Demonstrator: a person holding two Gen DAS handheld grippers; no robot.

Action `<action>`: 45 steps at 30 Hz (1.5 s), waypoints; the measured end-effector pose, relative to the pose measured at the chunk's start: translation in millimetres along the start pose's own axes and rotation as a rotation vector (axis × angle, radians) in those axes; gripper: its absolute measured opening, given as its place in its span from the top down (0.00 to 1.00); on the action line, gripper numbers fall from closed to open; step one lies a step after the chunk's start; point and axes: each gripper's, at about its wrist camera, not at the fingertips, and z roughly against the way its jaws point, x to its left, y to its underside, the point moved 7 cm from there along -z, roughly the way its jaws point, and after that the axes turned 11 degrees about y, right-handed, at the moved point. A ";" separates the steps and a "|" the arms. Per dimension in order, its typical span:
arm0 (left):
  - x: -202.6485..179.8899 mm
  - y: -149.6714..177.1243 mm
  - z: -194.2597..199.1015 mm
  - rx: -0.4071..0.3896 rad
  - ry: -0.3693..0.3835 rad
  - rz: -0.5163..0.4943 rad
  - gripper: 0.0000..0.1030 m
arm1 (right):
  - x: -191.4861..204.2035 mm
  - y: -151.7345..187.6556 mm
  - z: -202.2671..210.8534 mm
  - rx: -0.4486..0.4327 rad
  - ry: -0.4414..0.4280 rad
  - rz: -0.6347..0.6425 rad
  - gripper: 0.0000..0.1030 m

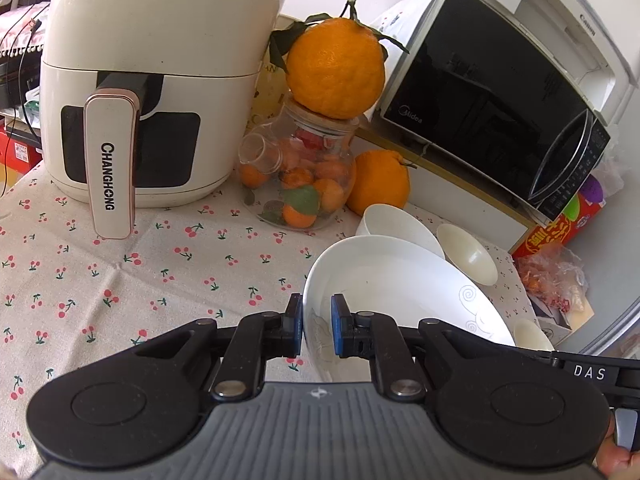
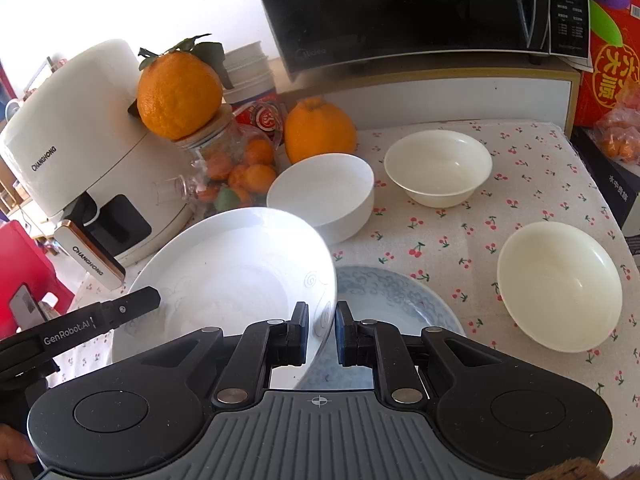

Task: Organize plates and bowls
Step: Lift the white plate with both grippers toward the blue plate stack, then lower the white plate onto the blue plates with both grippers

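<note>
Left view: my left gripper (image 1: 316, 326) clamps the near rim of the white plate (image 1: 400, 280), tilted above the cherry tablecloth (image 1: 120, 272). Right view: my right gripper (image 2: 322, 332) pinches that plate's (image 2: 236, 272) other edge, over the blue plate (image 2: 392, 292).

The left gripper (image 1: 316, 326) pinched the near rim of a big white plate (image 1: 400, 292), which was tilted up. 2 white bowls (image 1: 390, 224) (image 1: 466, 254) sat just beyond it. Far left stood a white air fryer (image 1: 148, 92) on the cherry tablecloth (image 1: 100, 280).
</note>
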 end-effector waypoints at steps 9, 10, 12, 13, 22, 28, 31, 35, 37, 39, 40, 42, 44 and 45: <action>-22.5 13.3 -8.8 0.015 0.008 -0.085 0.88 | -25.6 20.9 6.7 0.036 0.038 -0.003 0.86; -24.4 15.0 -9.9 0.017 0.008 -0.096 0.88 | -27.6 23.5 6.9 0.040 0.043 0.001 0.86; -27.5 19.4 -12.9 0.027 0.006 -0.115 0.88 | -31.8 29.1 7.6 0.048 0.052 0.007 0.86; -28.9 21.9 -14.2 0.032 0.007 -0.123 0.88 | -33.8 31.3 7.8 0.052 0.055 0.006 0.86; -42.0 40.8 -26.5 0.072 -0.015 -0.226 0.89 | -49.4 49.5 2.0 0.082 0.103 0.023 0.86; -43.6 41.7 -32.2 0.075 -0.046 -0.248 0.89 | -50.1 49.9 2.6 0.068 0.113 0.049 0.86; -43.8 42.9 -34.3 0.080 -0.053 -0.253 0.89 | -48.2 49.8 2.7 0.055 0.130 0.078 0.86; -44.3 43.6 -34.4 0.082 -0.054 -0.265 0.89 | -47.2 49.4 3.6 0.042 0.146 0.102 0.86; -45.1 44.2 -34.9 0.082 -0.057 -0.278 0.89 | -46.7 48.9 3.9 0.042 0.151 0.110 0.86; -45.6 44.6 -35.2 0.082 -0.060 -0.286 0.89 | -45.2 48.5 4.1 0.041 0.162 0.128 0.86; -45.8 44.6 -35.9 0.083 -0.062 -0.288 0.89 | -44.4 48.2 4.3 0.040 0.168 0.139 0.86; -46.6 44.3 -36.7 0.087 -0.066 -0.295 0.89 | -44.0 47.5 4.4 0.042 0.174 0.148 0.86; -46.6 44.2 -36.7 0.090 -0.067 -0.298 0.88 | -44.0 47.0 4.0 0.045 0.176 0.148 0.86; -46.4 44.2 -36.7 0.090 -0.066 -0.297 0.88 | -43.7 46.9 3.9 0.046 0.178 0.152 0.86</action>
